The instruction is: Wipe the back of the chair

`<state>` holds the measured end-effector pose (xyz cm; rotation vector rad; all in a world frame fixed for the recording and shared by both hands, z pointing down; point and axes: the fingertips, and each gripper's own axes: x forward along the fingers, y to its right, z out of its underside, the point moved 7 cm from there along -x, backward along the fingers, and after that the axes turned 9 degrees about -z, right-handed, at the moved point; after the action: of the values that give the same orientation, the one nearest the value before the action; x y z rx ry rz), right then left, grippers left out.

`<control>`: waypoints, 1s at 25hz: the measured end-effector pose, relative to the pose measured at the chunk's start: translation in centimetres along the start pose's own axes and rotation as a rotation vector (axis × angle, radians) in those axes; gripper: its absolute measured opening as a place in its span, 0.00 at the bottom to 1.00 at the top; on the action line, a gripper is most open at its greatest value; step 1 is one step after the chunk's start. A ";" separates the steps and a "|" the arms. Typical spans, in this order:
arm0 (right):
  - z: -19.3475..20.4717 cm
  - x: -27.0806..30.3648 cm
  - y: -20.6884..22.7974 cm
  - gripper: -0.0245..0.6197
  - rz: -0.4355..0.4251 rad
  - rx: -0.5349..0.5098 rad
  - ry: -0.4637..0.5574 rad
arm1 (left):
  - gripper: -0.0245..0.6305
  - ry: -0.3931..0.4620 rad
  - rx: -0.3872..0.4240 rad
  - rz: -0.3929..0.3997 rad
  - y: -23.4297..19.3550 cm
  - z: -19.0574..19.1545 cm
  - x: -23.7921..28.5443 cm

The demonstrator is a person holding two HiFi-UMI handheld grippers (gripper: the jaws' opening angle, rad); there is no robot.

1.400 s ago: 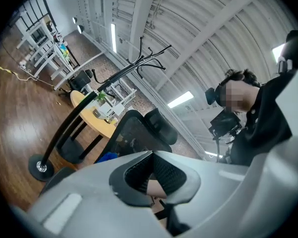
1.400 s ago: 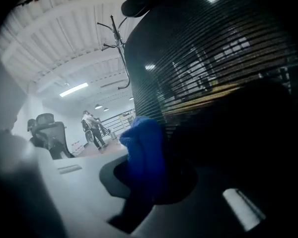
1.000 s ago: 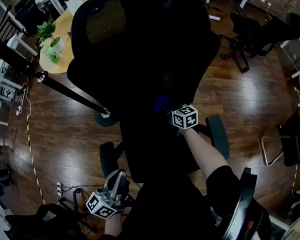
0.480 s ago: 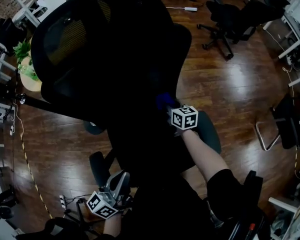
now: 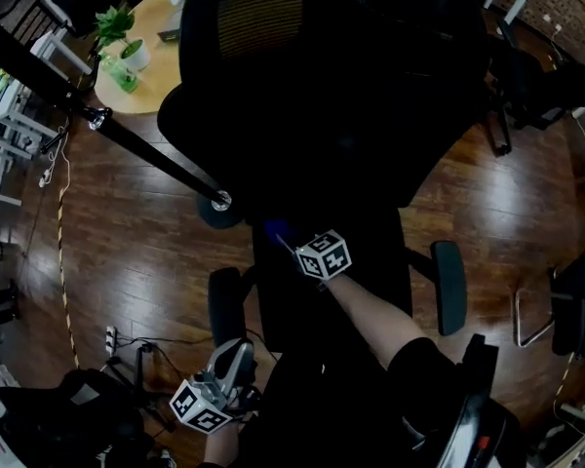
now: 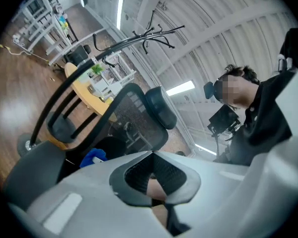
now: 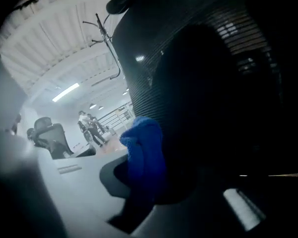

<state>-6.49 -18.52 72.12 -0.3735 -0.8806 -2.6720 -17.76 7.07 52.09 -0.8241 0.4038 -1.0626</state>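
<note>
A black office chair with a mesh back (image 5: pixel 331 76) fills the head view from above. My right gripper (image 5: pixel 297 244), with its marker cube behind it, is shut on a blue cloth (image 5: pixel 276 230) held against the lower part of the chair's back. In the right gripper view the blue cloth (image 7: pixel 144 152) is bunched between the jaws and presses on the dark mesh (image 7: pixel 198 83). My left gripper (image 5: pixel 236 351) hangs low behind the seat, away from the chair back. In the left gripper view its jaws meet at the tips (image 6: pixel 151 153) with nothing held, and the cloth (image 6: pixel 93 156) shows beyond them.
A black coat-rack pole (image 5: pixel 146 149) slants past the chair's left side. A round wooden table with a potted plant (image 5: pixel 127 52) stands at the far left. The chair's armrests (image 5: pixel 448 286) (image 5: pixel 222 305) stick out on both sides. Other black chairs (image 5: pixel 536 76) stand at right. Cables lie on the floor at left.
My right gripper has carried the cloth leftwards across the lower chair back. The head view has swung, so the chair sits further right in it. The left gripper stays low and shut.
</note>
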 end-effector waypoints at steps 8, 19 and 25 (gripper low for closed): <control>1.9 7.2 1.5 0.10 0.018 -0.038 -0.208 | 0.02 0.083 -0.034 -0.127 -2.2 0.1 -4.5; 3.6 -7.9 12.5 0.10 0.373 0.092 -0.132 | 0.02 -0.024 -0.037 -0.018 -2.4 1.2 -0.6; 5.6 -19.1 16.5 0.10 0.640 0.233 -0.017 | 0.02 -0.120 -0.041 0.061 -1.9 2.5 2.8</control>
<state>17.93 -23.92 78.87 -0.5185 -0.8807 -1.9654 -16.03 5.14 55.38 -0.9022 0.3480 -0.9461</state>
